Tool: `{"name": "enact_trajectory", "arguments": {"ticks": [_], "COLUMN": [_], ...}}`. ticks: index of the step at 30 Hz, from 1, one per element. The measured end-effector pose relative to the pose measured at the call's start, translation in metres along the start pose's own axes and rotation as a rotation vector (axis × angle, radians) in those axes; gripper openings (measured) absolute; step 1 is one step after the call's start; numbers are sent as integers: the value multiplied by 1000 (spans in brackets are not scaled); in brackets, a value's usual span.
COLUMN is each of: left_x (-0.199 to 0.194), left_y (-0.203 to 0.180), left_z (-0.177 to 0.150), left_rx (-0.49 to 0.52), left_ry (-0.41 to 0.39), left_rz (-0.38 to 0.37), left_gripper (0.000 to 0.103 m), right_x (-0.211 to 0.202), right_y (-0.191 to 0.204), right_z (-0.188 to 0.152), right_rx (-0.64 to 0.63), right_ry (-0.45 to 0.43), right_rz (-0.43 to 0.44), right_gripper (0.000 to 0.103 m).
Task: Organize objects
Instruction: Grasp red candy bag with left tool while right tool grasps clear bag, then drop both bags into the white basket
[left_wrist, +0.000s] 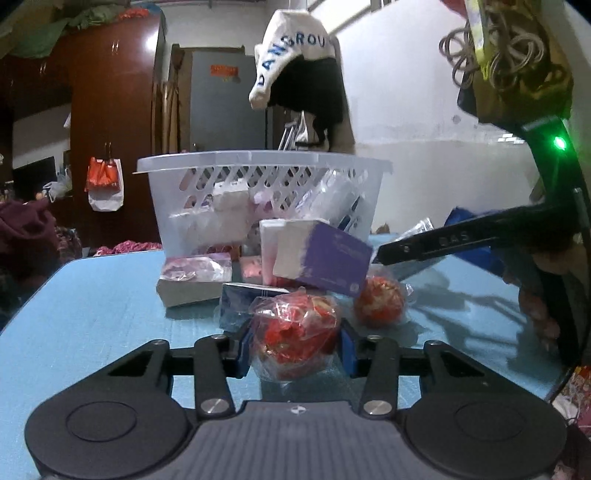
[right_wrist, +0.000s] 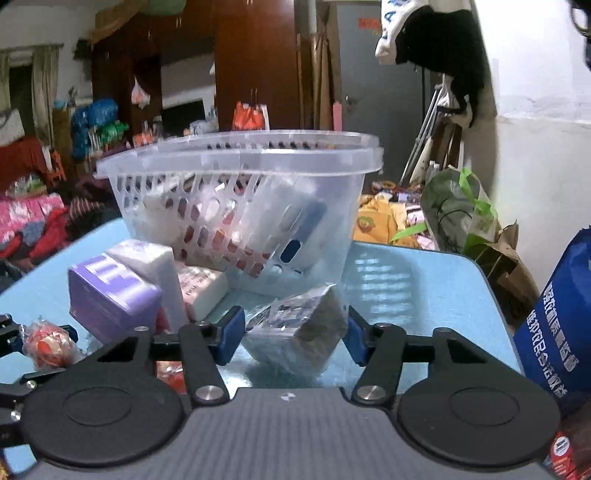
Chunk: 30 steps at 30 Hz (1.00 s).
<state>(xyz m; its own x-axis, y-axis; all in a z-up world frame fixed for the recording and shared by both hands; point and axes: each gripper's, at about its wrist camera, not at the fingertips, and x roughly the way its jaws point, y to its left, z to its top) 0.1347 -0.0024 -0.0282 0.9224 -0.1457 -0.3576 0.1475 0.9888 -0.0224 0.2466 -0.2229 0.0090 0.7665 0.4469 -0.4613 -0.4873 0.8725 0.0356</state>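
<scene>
Both jaws clamped: left gripper on a red ball wrapped in clear plastic, right gripper on a clear-wrapped grey-brown block.
Only the right view shows a blue printed bag; the block's long axis tilts up rightward; behind, on the blue table, a translucent slotted plastic basket holds white packets.

Left gripper: black linkage arms, blue-padded fingers low over the table, pointing slightly downward; fingers narrowed onto a red item wrapped in clear plastic, pads touching its sides.
Right gripper: same build, tilted slightly downward; blue fingers closed in on a clear-wrapped blue-and-white packet, both pads against the wrap.
</scene>
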Motion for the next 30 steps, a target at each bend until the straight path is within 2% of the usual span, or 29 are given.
{"name": "enact_trajectory", "arguments": {"ticks": [1, 3, 6, 9, 14, 18, 21, 30], "left_x": [-1, -2, -7, -13, -23, -30, -35, -30], "left_y": [2, 6, 10, 13, 25, 39, 48, 57], "left_z": [0, -1, -2, -4, -11, -10, -9, -12], "left_rx": [-8, -19, -21, -19, -42, -77, -109, -141], "left_ry": [-7, -26, -68, -96, -131, -155, -181, -164], "left_rz": [-6, -15, -17, -20, -28, -69, -54, -50], "left_gripper": [49, 49, 49, 49, 49, 49, 49, 49], "right_x": [-4, -11, -18, -14, -20, -26, -29, -33], "right_y": [-1, -5, -11, -13, -12, -18, -18, -18], "right_z": [-2, -5, -8, -14, -18, -21, -23, -25], "right_rx": [9, 45, 76, 87, 84, 121, 122, 126], "right_ry": [-14, -36, -77, -66, -119, -165, -199, -250], "right_rz": [8, 45, 73, 98, 95, 90, 80, 84], "right_gripper": [58, 44, 44, 44, 44, 44, 44, 44]}}
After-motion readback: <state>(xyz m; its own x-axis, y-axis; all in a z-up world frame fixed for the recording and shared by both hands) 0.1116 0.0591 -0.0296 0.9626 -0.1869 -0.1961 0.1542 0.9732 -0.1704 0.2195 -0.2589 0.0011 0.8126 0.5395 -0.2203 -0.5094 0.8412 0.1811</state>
